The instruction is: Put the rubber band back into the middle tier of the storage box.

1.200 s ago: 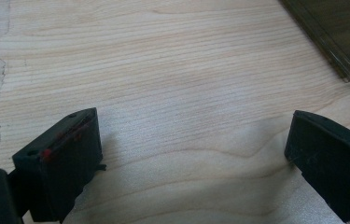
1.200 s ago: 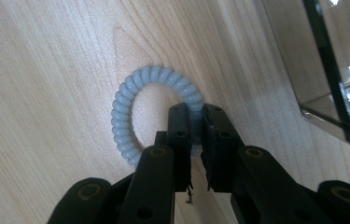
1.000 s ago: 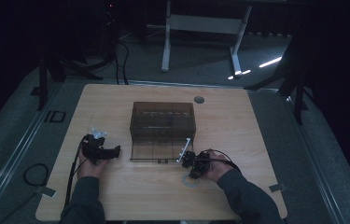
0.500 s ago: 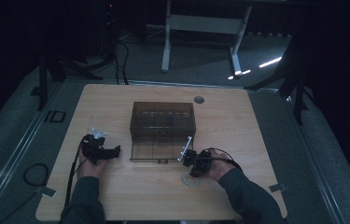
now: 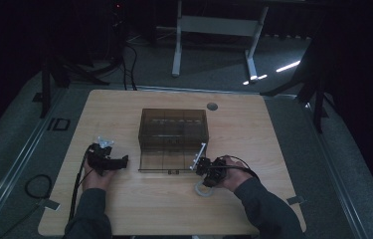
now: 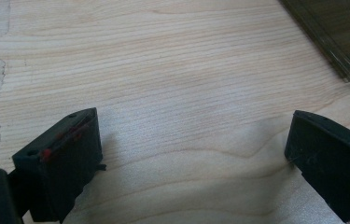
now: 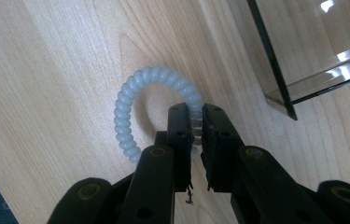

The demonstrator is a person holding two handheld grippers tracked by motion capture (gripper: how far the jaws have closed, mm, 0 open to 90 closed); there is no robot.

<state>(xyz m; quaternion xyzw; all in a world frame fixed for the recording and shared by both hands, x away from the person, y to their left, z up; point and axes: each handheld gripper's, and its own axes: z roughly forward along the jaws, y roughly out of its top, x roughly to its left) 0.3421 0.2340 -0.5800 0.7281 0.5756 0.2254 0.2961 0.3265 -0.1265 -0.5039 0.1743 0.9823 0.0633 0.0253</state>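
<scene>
A pale coiled hair tie lies as a ring on the wooden table; in the high view the hair tie sits just below the right hand. My right gripper has its jaws pinched on one side of the ring, just off the front right corner of a smoky clear plastic box. My left gripper rests low over bare wood left of the box, jaws wide apart and nothing between the fingertips.
The box's open front tray lies flat on the table between both hands. A corner of the box shows far off in the left gripper view. A round grommet hole sits near the table's back edge.
The right hand has shifted slightly, and the pale ring now shows on the table below it. The left hand has stayed put.
</scene>
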